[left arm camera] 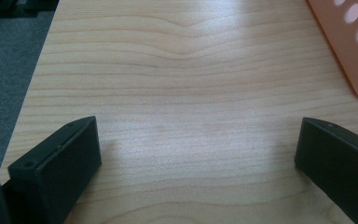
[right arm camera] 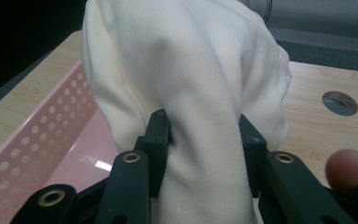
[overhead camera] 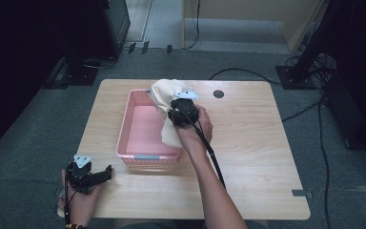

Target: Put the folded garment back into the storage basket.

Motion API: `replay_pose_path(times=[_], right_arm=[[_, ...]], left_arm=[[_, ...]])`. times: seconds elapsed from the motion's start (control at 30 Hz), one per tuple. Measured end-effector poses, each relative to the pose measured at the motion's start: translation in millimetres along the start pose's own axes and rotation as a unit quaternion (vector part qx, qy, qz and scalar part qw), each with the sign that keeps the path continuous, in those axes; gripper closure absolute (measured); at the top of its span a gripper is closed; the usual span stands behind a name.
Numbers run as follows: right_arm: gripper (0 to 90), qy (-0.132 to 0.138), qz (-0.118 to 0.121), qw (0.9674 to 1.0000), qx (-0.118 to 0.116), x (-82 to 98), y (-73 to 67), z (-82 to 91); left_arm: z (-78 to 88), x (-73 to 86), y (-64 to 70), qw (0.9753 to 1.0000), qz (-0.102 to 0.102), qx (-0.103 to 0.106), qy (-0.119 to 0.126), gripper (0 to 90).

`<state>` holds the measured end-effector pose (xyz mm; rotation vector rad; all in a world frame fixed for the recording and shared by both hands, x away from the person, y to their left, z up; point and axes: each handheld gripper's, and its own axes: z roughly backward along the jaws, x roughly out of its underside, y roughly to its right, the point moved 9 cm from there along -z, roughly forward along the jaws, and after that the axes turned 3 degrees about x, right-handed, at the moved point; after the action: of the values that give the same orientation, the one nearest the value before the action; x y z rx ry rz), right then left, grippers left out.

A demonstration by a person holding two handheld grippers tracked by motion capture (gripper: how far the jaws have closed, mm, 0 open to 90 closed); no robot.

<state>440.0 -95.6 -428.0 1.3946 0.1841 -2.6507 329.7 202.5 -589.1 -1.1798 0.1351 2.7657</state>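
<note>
A cream cloth [overhead camera: 164, 102] hangs bunched over the right side of a pink perforated basket [overhead camera: 138, 129] on the wooden table. My right gripper [overhead camera: 183, 109] is shut on the cloth [right arm camera: 191, 84], whose fabric fills the space between its black jaws and drapes down past them; the gripper itself [right arm camera: 204, 135] is above the basket's right rim. My left gripper [overhead camera: 106, 172] rests low at the table's front left corner, its jaws wide open over bare wood [left arm camera: 196, 135], with the basket's corner [left arm camera: 349, 42] ahead at the right.
The table [overhead camera: 248, 143] has a round cable hole [overhead camera: 218, 94] at the back right. Black stands and cables sit on the grey carpet behind and to the right. The table's left edge [left arm camera: 32, 84] lies close to my left gripper.
</note>
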Motion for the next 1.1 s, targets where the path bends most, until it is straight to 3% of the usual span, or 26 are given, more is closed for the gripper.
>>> replay_pose_path(times=[0.73, 0.93, 1.1], right_arm=[[65.3, -0.002, -0.009, 0.9997, -0.025, 1.9, -46.3, -21.7], [64.7, 0.004, 0.0, 0.9998, -0.02, 4.5, -57.8, -30.9], [64.6, 0.002, -0.009, 0.9996, -0.026, 8.7, -66.5, -39.4]], left_arm=[[0.1, 0.0, -0.1, 1.0, 0.0, 0.0, 0.0, 0.3], [0.0, -0.1, -0.1, 1.0, 0.0, 0.0, 0.001, 0.3], [0.1, 0.0, -0.1, 1.0, 0.0, 0.0, 0.0, 0.3]])
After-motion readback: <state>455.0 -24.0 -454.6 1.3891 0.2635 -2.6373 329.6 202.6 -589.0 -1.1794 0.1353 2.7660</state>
